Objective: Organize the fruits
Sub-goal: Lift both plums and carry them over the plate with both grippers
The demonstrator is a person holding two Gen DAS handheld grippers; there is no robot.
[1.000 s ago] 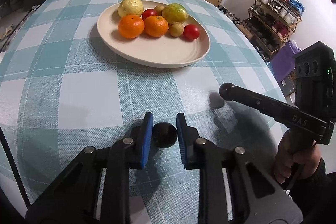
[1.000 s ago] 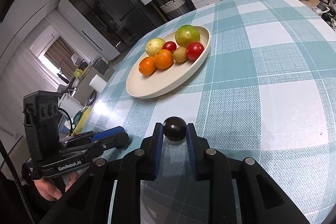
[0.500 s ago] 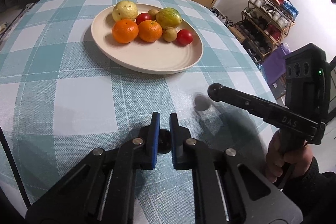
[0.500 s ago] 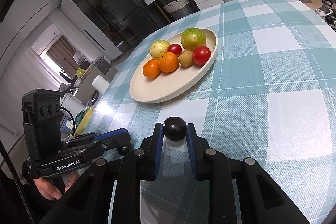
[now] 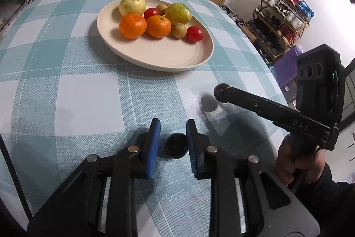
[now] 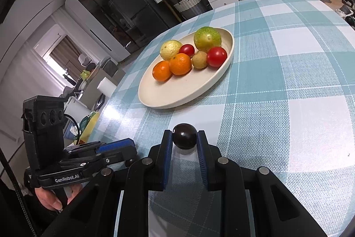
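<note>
Nearest us, the left gripper (image 5: 172,143) stands apart around a dark fruit (image 5: 176,146) lying on the table (image 5: 88,92), its pads (image 5: 153,143) not visibly touching it; the right gripper (image 6: 184,141) is clamped on a second dark fruit (image 6: 184,139) held above the cloth. We judge that either smooth round fruit could squirt out or roll off if pinched off-centre. Both look near-spherical, the right one slightly wider across the pads, and point nowhere; the plate (image 5: 159,57) lies beyond.
</note>
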